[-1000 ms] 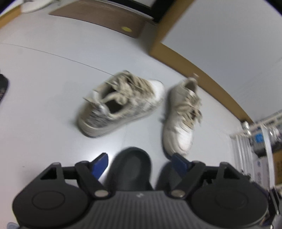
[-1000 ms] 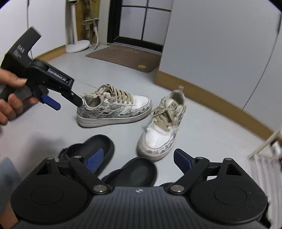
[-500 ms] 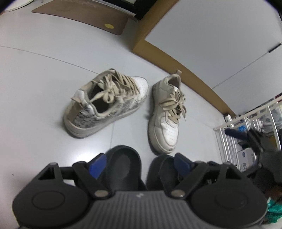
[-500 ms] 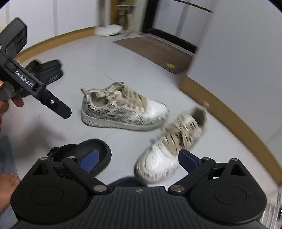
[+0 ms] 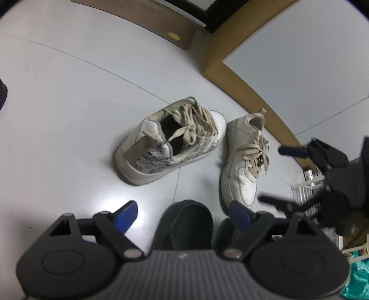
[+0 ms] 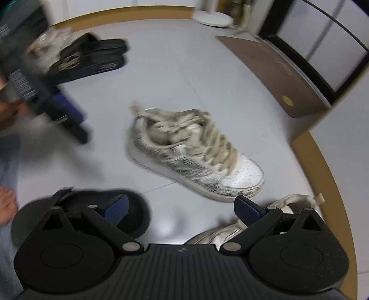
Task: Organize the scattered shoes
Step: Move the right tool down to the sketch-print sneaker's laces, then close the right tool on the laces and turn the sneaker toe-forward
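Two white sneakers with beige laces lie on the grey floor. The patterned sneaker points toward the wall; the second sneaker lies beside it, toe toward me. A black slipper sits just below my open left gripper, which holds nothing. My right gripper is also open and empty, hovering over the floor between the slipper and the second sneaker. In the right wrist view the left gripper is blurred, held by a hand.
A pair of black sandals lies farther off on the floor. A brown doormat lies by the door. A wooden skirting board runs along the wall, and a white wire rack stands at the right. A bare foot is at the left.
My right gripper swung left and down, so the patterned sneaker is centred and the second sneaker is under its right finger. The left gripper shifted, and the right gripper now looms larger in its view.
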`<move>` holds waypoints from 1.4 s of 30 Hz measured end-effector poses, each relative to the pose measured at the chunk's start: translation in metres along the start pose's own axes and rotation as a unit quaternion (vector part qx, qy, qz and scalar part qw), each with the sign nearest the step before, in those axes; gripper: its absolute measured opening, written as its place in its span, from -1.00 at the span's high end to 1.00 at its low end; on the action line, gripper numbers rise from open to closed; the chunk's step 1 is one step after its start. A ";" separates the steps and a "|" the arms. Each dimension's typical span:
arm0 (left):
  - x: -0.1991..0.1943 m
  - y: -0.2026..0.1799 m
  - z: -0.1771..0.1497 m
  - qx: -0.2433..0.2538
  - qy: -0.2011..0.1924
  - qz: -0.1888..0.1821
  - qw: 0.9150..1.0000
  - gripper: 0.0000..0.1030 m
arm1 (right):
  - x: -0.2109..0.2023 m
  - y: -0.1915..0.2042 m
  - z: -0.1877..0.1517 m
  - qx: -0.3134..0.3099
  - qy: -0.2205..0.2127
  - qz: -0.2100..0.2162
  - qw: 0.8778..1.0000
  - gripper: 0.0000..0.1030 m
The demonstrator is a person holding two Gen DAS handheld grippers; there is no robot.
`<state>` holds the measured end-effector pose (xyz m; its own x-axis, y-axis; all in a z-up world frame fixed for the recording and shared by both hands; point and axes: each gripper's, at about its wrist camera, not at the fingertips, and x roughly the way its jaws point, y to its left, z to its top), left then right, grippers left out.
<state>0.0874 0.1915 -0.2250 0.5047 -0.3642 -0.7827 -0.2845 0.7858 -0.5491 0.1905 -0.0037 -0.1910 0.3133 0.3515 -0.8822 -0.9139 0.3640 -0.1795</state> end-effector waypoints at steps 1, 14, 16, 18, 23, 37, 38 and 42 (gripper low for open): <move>0.000 0.002 0.001 -0.002 -0.001 0.000 1.000 -0.71 | 0.003 -0.003 0.001 0.006 -0.002 -0.001 1.000 -0.95; -0.008 0.024 0.005 -0.031 -0.022 0.011 0.999 -0.69 | 0.059 -0.005 0.017 -0.027 -0.006 0.006 1.000 -0.54; -0.009 0.027 0.005 -0.034 -0.025 0.015 0.999 -0.69 | 0.070 -0.004 0.023 -0.059 0.002 0.015 0.998 -0.52; -0.011 0.031 0.005 -0.037 -0.028 0.020 0.999 -0.69 | 0.082 -0.009 0.032 -0.100 0.028 0.030 0.994 -0.44; -0.011 0.042 0.006 -0.056 -0.040 0.038 0.997 -0.68 | 0.096 -0.027 0.040 -0.132 0.054 0.025 0.990 -0.44; -0.023 0.055 0.010 -0.087 -0.087 0.066 0.990 -0.65 | 0.125 -0.009 0.025 -0.166 0.040 -0.004 0.985 -0.43; -0.023 0.055 0.010 -0.088 -0.087 0.067 0.990 -0.65 | 0.126 -0.006 0.024 -0.166 0.038 -0.012 0.985 -0.43; -0.026 0.058 0.009 -0.097 -0.092 0.067 0.989 -0.65 | 0.127 -0.003 0.023 -0.139 0.034 -0.031 0.989 -0.42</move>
<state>0.0650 0.2512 -0.2339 0.5858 -0.1524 -0.7960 -0.5007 0.7042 -0.5033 0.2387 0.0593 -0.2926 0.3610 0.2740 -0.8914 -0.9323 0.1287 -0.3380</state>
